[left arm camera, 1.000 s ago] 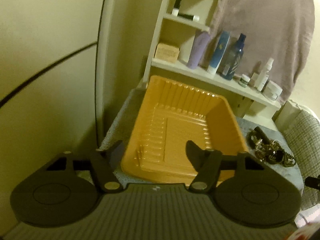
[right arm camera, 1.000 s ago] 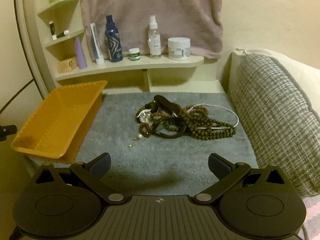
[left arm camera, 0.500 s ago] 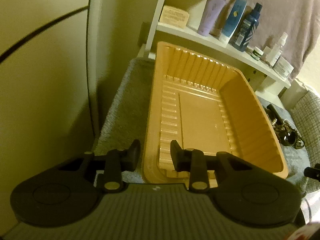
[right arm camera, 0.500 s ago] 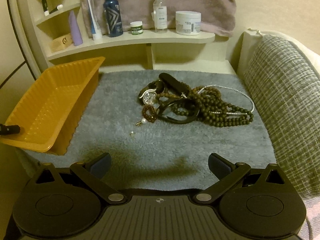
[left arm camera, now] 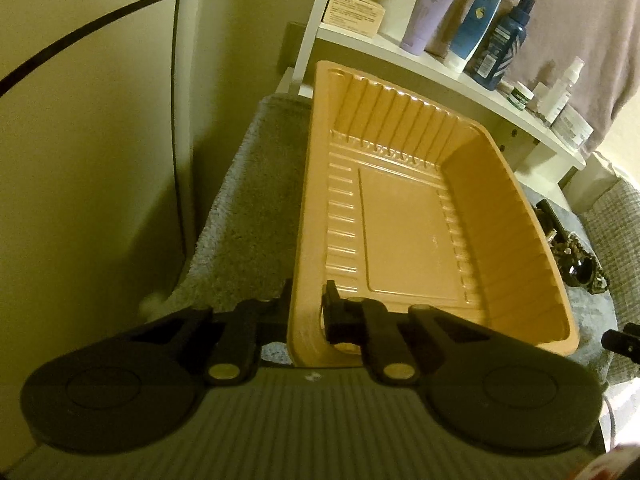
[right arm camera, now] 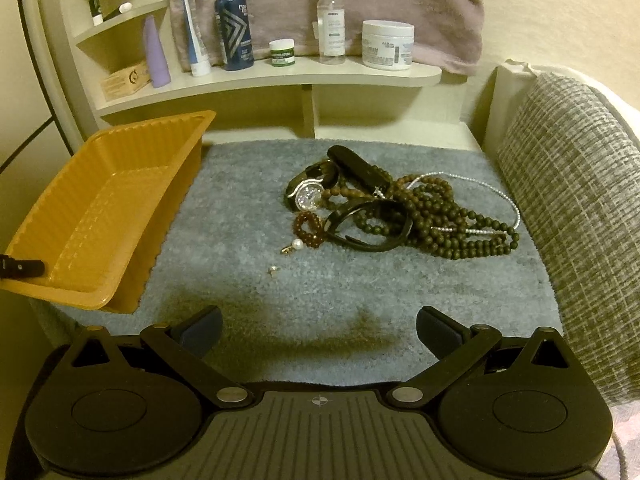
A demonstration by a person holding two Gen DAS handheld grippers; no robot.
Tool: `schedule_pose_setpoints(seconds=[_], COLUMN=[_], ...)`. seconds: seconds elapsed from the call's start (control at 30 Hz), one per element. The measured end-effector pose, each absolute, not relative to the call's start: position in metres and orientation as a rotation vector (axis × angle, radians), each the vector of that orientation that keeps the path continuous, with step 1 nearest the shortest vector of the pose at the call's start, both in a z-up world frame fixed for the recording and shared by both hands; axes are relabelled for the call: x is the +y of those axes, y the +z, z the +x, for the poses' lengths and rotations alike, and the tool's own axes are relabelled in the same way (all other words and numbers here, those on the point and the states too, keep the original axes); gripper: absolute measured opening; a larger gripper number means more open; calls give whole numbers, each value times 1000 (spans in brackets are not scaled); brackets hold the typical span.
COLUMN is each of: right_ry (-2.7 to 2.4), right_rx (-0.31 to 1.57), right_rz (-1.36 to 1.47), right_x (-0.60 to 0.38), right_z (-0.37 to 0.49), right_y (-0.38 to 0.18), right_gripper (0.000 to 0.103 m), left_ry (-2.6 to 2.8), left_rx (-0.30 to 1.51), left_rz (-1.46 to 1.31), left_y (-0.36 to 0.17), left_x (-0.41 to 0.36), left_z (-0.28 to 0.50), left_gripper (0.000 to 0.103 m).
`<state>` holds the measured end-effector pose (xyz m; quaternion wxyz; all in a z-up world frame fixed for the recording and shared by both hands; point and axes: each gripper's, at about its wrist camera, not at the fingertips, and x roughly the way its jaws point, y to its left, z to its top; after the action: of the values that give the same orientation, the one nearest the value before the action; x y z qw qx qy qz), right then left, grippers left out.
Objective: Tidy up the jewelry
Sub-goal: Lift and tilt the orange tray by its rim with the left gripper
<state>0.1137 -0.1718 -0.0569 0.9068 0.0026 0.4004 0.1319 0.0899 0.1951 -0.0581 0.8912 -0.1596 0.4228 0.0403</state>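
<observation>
Clamping left tongs (left arm camera: 306, 308) on orange tray's (right arm camera: 100, 216) near rim at counter's (right arm camera: 240, 280) left edge; hovering right tongs (right arm camera: 319, 330), spread apart, nearer jewelry pile (right arm camera: 384, 212) lying straight ahead mid-counter.

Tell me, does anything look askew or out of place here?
The orange tray is tilted, its near end raised off the grey mat by the left gripper clamped on its rim. The jewelry lies tangled in one heap.

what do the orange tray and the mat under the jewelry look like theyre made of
Orange tray: looks like thin molded plastic with a slight sheen, judging by its ribbed walls and pressed rim.
Grey mat: seems a soft pile fabric, matte, with a fuzzy nubby surface.
</observation>
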Motion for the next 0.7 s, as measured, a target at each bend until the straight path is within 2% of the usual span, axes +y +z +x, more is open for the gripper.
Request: schedule_pose_setpoints(seconds=[0.07,0.1,0.7], right_ry=[274,273,241], right_rx=[824,821,738], right_rz=[6,10,109], right_x=[-172,-173,-196], right_z=[113,113,116], right_y=[-57,-56,-51], right_gripper=[103,103,103], left_ry=[87,82,158], left_rx=[872,870,803], left_rz=[-303,-283,-7], left_y=[-55,-52,-12], left_x=[192,189,142], left_z=[90,91,101], left_gripper=[10,3,3])
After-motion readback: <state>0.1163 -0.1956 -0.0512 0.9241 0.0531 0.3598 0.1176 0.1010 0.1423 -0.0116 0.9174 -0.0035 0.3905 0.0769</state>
